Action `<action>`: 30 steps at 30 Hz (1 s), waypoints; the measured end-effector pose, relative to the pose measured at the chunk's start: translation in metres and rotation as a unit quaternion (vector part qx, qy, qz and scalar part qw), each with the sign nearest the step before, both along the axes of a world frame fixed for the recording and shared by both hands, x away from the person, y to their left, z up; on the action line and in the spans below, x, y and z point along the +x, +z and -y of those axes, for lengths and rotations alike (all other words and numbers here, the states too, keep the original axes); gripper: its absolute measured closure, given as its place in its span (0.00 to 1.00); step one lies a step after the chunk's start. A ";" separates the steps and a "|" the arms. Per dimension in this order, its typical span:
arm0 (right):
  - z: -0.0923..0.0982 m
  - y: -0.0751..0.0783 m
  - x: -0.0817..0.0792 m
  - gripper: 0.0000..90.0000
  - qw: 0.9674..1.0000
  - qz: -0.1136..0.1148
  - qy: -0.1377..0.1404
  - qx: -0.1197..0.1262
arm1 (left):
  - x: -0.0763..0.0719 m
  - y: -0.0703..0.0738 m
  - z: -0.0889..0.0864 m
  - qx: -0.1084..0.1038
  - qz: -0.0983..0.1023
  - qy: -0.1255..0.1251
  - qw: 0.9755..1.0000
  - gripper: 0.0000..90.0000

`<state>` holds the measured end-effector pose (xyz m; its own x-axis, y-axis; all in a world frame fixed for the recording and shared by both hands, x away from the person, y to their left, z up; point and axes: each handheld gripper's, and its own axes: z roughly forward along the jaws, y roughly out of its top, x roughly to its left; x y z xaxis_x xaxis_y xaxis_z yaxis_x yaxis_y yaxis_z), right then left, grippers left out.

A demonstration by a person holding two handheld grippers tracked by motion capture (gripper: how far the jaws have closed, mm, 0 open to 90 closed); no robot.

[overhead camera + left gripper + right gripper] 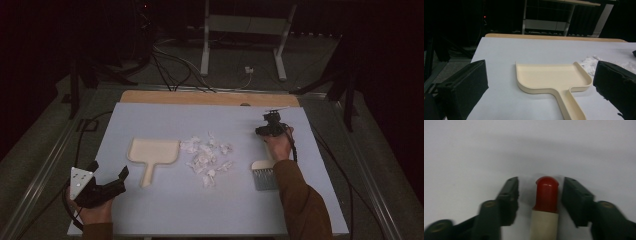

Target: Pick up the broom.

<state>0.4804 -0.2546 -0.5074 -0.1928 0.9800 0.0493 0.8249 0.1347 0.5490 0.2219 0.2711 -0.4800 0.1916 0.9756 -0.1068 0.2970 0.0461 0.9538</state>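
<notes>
A cream dustpan (152, 151) lies left of centre on the white table, its handle toward me. Beside it is a pile of crumpled white paper scraps (207, 155). A brush (264, 177) with grey bristles lies at the right, and my hand covers its handle. My right gripper (272, 129) sits at the handle's far end. In the right gripper view its jaws (540, 181) flank the red-capped cream handle (546, 195), with a gap on each side. My left gripper (109, 170) is open near the front left corner and faces the dustpan (551, 77) and the scraps (590, 63).
The white table top (165, 215) ends in a wooden strip (200, 97) at the back. Beyond it, cables (175, 65) and white stand legs (205, 50) rest on the dark floor. A metal rail (45, 170) runs along the table's left side.
</notes>
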 end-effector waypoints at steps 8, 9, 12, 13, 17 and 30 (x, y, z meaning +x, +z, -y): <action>-0.010 0.001 -0.001 0.78 1.000 -0.008 -0.005 -0.029 | 0.000 -0.001 0.001 0.002 -0.001 0.000 1.000 0.01; -0.012 0.001 -0.001 0.78 0.999 -0.009 -0.002 -0.032 | 0.000 -0.001 0.001 0.002 -0.002 0.000 1.000 0.01; -0.015 0.002 -0.003 0.79 0.999 -0.003 -0.002 -0.036 | 0.001 -0.001 0.002 0.004 -0.003 -0.002 1.000 0.01; -0.014 0.003 -0.004 0.79 0.999 0.002 -0.004 -0.036 | 0.001 -0.001 0.003 0.005 -0.004 -0.003 1.000 0.01; -0.009 0.015 -0.010 0.79 1.000 0.022 -0.003 -0.013 | 0.001 -0.001 0.006 0.005 -0.005 -0.004 1.000 0.01; -0.010 0.051 -0.033 0.79 0.996 0.079 0.026 0.032 | 0.005 0.011 0.040 0.006 0.002 -0.038 0.999 0.01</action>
<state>0.4472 -0.2449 -0.4567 -0.2529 0.9644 0.0773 0.7209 0.1346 0.6798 0.2272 0.2313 -0.4689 0.2661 0.9594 -0.0938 0.2960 0.0113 0.9551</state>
